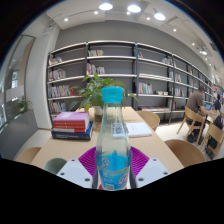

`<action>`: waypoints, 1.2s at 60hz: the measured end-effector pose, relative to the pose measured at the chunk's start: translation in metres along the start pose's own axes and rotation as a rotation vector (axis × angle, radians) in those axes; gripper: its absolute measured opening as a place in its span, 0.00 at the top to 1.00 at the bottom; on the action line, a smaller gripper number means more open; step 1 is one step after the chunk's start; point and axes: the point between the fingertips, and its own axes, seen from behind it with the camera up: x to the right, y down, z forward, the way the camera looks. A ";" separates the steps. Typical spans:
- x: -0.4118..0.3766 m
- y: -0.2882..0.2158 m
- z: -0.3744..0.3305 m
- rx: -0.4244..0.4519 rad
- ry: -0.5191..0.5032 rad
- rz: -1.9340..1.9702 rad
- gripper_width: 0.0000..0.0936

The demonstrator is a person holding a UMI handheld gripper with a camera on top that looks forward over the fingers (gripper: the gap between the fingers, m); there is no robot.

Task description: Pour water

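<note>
One water bottle (113, 140) is the only task item we can identify: clear plastic, blue cap on, upright, and partly filled with water in its lower part. It sits between the two fingers of the tool (112, 170), with the purple pads (88, 160) showing at either side of its lower body. The pads appear to press on the bottle's sides, so we judge the tool closed on the bottle, though contact at each pad is hard to confirm.

We cannot tell whether the bottle's base rests on the bench (150, 140) or is lifted clear of it.

We see no cup, glass or other receiving vessel. A pale rounded object (55, 165) lies near the bench's near left edge; we cannot tell what it is.

Toward the bench's far left we see a stack of books (71, 124), a potted plant (97, 92) behind it, and white papers (138, 128) toward the far right. Bookshelves (140, 72) line the wall beyond.

We judge the task to be at an early stage: the bottle is secured, but the cap is on, the bottle is not tilted, and no pouring has begun. Uncapping, locating a vessel and tilting remain.
</note>
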 end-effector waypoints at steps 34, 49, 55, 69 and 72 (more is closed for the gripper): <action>-0.002 0.058 0.004 -0.009 0.016 0.012 0.35; -0.002 0.117 -0.043 -0.225 0.041 -0.103 0.11; -0.006 0.139 -0.079 -0.301 0.058 -0.089 0.11; -0.049 0.116 -0.170 -0.325 0.043 -0.004 0.11; -0.059 0.100 -0.183 -0.303 0.036 0.024 0.11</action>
